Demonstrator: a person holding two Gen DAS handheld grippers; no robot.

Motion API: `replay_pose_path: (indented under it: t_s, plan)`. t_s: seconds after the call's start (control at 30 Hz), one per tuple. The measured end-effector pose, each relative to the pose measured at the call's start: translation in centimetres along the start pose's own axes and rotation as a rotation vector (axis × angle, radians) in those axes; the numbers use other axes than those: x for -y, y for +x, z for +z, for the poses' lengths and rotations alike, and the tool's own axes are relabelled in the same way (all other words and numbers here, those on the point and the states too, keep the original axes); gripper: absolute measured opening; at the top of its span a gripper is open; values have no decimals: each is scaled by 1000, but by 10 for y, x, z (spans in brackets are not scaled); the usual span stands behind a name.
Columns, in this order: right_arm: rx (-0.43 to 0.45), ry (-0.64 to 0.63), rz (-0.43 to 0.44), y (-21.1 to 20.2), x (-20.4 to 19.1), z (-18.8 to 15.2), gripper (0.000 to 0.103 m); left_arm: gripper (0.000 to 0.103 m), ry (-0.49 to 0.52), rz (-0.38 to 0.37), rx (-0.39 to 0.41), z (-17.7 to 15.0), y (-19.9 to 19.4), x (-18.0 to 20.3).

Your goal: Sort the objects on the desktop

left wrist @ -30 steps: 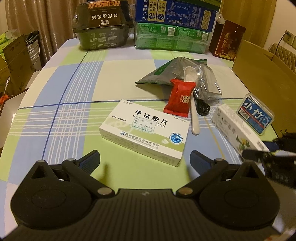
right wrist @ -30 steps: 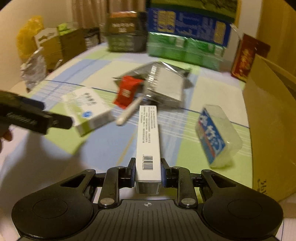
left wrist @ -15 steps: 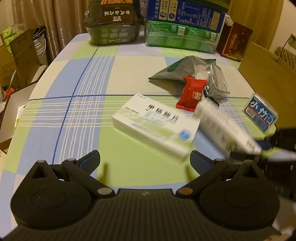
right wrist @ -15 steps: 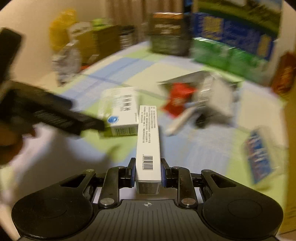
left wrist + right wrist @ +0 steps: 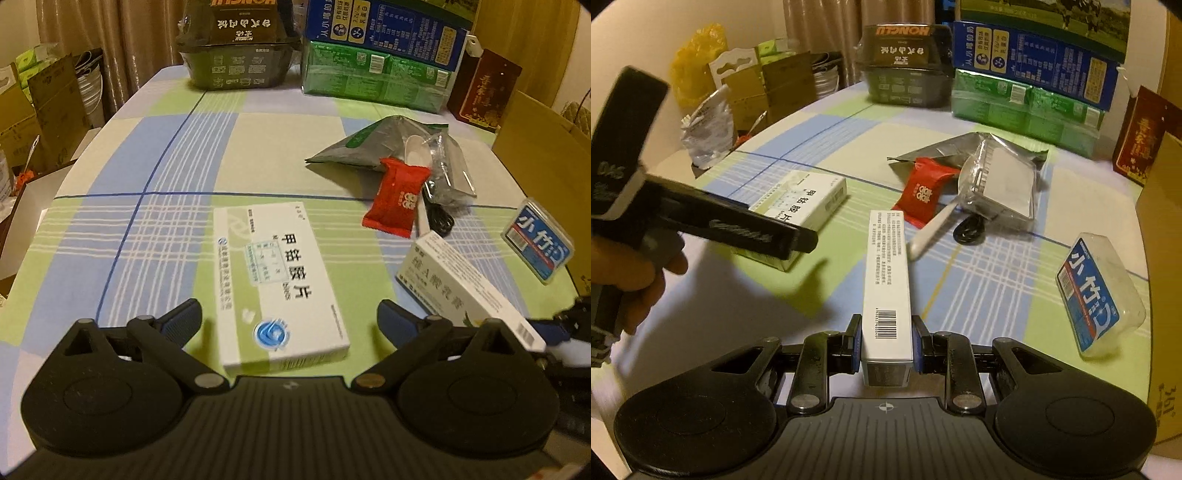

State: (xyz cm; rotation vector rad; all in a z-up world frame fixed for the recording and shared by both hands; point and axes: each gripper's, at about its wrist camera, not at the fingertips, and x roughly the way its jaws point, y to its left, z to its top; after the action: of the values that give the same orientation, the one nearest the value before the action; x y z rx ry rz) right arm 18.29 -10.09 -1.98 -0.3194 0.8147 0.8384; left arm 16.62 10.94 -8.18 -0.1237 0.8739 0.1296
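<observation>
Beyond both pairs of tongs, the checked surface (image 5: 155, 155) carries stacked cartons at its far edge and loose clutter nearer in. Between the fingers of the left tongs (image 5: 290, 319) lies the flat medicine box (image 5: 277, 284), lengthwise and untouched; the jaws stand wide but are closing on it, so the step in hand looks like a grasp of this box. Just right of them, the right tongs (image 5: 885, 345) are clenched on the near end of the slim white carton (image 5: 886, 280), which is held off the surface and points away. Ahead of that carton sit the red sachet (image 5: 925, 192) and a white spoon (image 5: 934, 227). Next, the left tongs need to pinch the box's long sides squarely.
</observation>
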Motion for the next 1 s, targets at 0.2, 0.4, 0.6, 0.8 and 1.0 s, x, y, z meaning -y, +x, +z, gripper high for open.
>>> replay_pose_path:
  t_s: [0.2,0.4,0.6,0.8,1.0]
  plan:
    - [2,28,-25,-7,6,-5,23,68,17,45,-9,-1,6,5]
    - [7,76,-92,-39,11,-26,23,68,56,-4,-57,-27,-24,28]
    - [-1,112,-111,-61,12,-52,23,70,74,-49,-38,-60,-63,54]
    - [21,92,-130,-56,12,-46,24,82,102,-25,-35,-64,-61,60]
    - [5,90,-136,-41,15,-38,24,81,61,-49,-43,-59,-48,53]
